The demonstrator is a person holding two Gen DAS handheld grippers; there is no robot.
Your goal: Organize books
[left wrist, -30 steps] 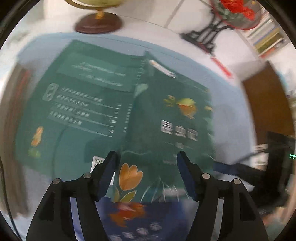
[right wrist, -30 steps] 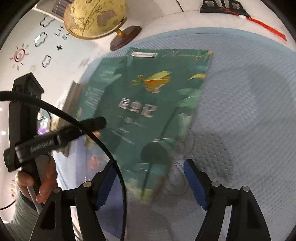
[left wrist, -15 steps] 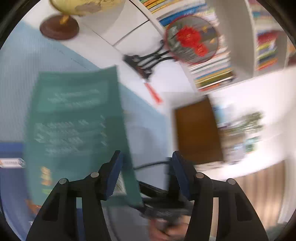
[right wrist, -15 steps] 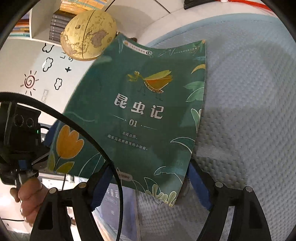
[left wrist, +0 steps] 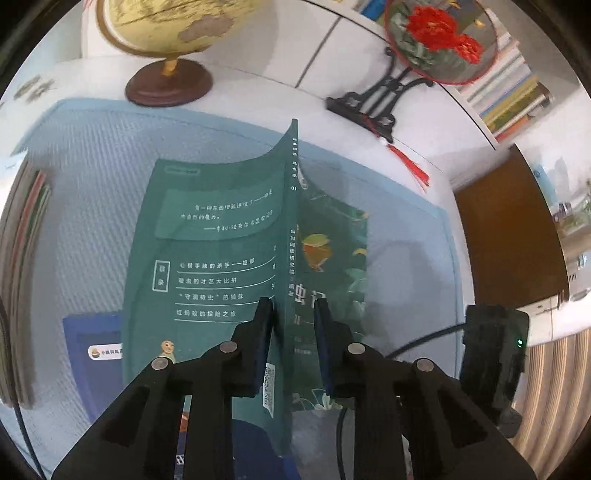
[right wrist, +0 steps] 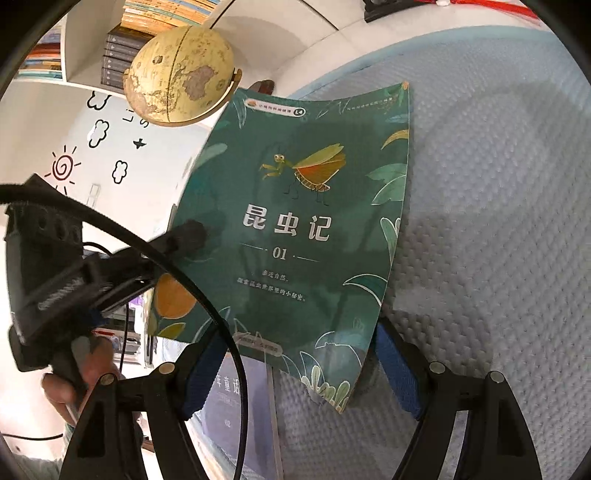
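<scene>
The green book (left wrist: pixel 221 258) is up off the pale blue mat (left wrist: pixel 92 177), spine (left wrist: pixel 293 229) toward the left wrist camera, its covers fanning apart to either side. On the back cover there is a list of contents in white lettering; the front cover, seen from the right wrist view (right wrist: pixel 295 229), carries a mantis drawing, three large white characters and "01". The left gripper (left wrist: pixel 293 314) has just been closing and now pinches the book by the lower part of its spine, with the blue pads (left wrist: pixel 264 332) pressed against the covers on both sides. The right gripper (right wrist: pixel 299 373) sits at the book's bottom edge with its jaws standing wide, one blue pad on each side of the lower corner; they do not press on it. A hand (right wrist: pixel 77 373) holds the left gripper's handle at the left of the right wrist view. Under the raised book a dark blue book (left wrist: pixel 96 350) lies flat on the mat. Further back stand a globe (left wrist: pixel 166 29) on a brown wooden base and a round red-flowered fan (left wrist: pixel 439 37) on a black stand, with bookshelves (left wrist: pixel 509 99) behind
</scene>
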